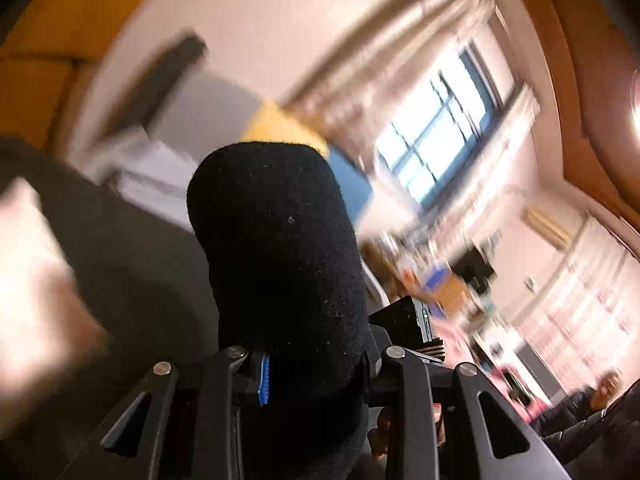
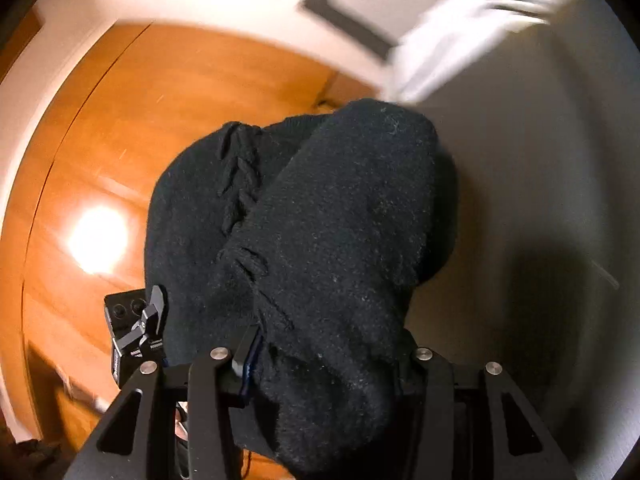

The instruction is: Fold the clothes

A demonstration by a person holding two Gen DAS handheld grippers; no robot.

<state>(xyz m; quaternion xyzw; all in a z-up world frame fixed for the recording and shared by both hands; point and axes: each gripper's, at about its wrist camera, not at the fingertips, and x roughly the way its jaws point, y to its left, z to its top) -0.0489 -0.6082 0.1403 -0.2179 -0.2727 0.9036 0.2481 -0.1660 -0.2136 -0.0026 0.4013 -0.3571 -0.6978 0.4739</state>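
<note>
A black knitted sweater (image 1: 276, 216) is bunched up between the jaws of my left gripper (image 1: 296, 280) and hides the fingers. Only a blue pad edge (image 1: 264, 384) shows at the base, pressed against the wool. In the right wrist view the same black sweater (image 2: 332, 220), with a cable-knit braid, is draped over my right gripper (image 2: 320, 280) and fills the space between its jaws. Both grippers are shut on the sweater and hold it lifted. The fingertips are covered in both views.
The left wrist view is blurred: a bright window (image 1: 436, 136), a wall air conditioner (image 1: 548, 228), and a seated person (image 1: 600, 392) at the lower right. In the right wrist view there are orange wooden panels (image 2: 160, 140), pale cloth (image 2: 460, 32) and a grey surface (image 2: 528, 180).
</note>
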